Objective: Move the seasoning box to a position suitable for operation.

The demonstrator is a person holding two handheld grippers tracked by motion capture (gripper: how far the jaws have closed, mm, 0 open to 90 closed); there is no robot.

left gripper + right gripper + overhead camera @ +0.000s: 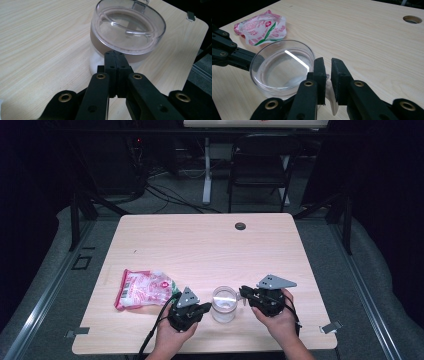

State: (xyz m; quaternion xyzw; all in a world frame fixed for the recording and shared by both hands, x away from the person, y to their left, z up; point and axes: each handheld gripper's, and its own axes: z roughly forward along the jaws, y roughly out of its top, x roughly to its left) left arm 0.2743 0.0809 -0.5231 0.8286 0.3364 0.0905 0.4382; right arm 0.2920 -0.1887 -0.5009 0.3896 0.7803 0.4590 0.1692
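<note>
A clear round jar [223, 304] with a see-through lid [127, 25] stands near the table's front edge between my two grippers. My left gripper [208, 307] is shut, its pads pressed together with nothing between them. Its tip [115, 55] touches the jar's side just under the lid. In the right gripper view the left gripper [229, 52] lies behind the jar [283, 68]. My right gripper [243, 293] is at the jar's right rim. Its jaws [327, 65] stand a narrow gap apart, closed on a clear tab [331, 98] that sticks out from the lid.
A pink and white food packet [142, 288] [262, 27] lies flat to the left of the jar. The wooden table [200, 245] has a cable hole [240, 226] [412, 19] near its far edge. A folding chair [262, 165] stands beyond the table.
</note>
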